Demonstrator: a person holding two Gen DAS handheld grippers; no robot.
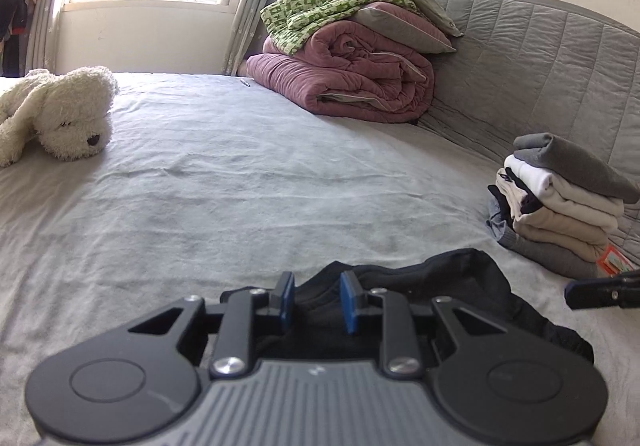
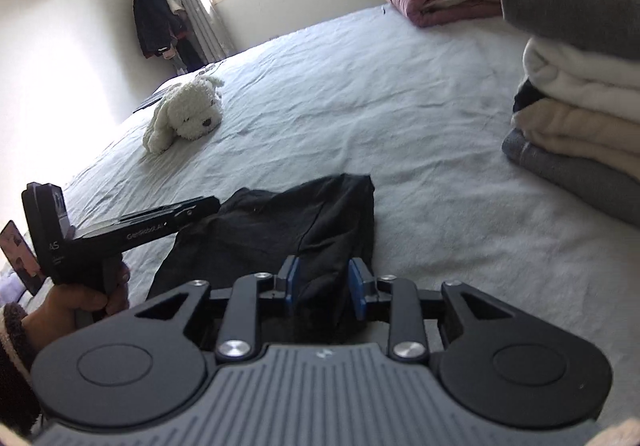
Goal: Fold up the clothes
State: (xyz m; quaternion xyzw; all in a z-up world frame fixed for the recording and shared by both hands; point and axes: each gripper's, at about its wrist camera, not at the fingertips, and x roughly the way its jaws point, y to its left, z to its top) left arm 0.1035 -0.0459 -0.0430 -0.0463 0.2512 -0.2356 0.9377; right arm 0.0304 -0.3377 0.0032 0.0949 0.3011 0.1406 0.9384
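A black garment [image 1: 460, 286] lies crumpled on the pale bed sheet, also in the right wrist view [image 2: 288, 221]. My left gripper [image 1: 318, 296] is open, its blue pads on either side of the garment's near edge. My right gripper [image 2: 326, 284] is open too, with a fold of the black garment between its pads. The left gripper's body [image 2: 132, 230] shows in the right wrist view, held by a hand, left of the garment. A stack of folded clothes [image 1: 560, 201] stands at the right by the headboard, also close in the right wrist view [image 2: 580, 101].
A white plush dog [image 1: 60, 113] lies on the far left of the bed [image 2: 188, 113]. A rolled pink quilt with a green patterned cloth [image 1: 348, 57] sits at the far end. A grey quilted headboard [image 1: 540, 57] runs along the right. A window is beyond.
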